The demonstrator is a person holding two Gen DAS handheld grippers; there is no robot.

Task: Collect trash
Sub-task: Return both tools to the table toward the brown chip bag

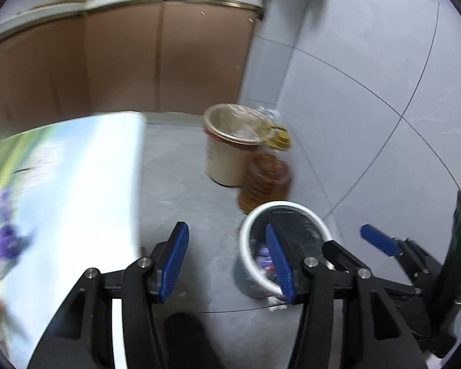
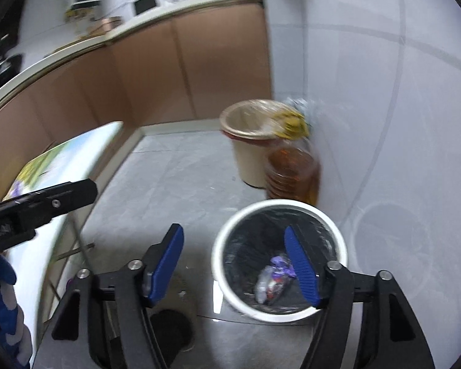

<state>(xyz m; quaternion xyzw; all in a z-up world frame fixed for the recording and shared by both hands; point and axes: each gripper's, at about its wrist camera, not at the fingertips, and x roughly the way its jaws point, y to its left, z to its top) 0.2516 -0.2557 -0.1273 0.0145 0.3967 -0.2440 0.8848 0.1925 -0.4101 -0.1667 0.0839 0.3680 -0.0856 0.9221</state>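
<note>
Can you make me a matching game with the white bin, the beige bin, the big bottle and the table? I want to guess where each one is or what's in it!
Things:
1. white bin
2. beige bin
3. big bottle
4. table

Clues:
A. full of amber liquid
B. black liner, crumpled wrappers inside
C. flowery picture on top
D. by the brown cupboards, gold rim

Pairs: 1-B, 2-D, 3-A, 4-C

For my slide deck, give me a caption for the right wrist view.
Open right tool above a white bin lined in black, crumpled wrappers inside, oil bottle behind.
</note>
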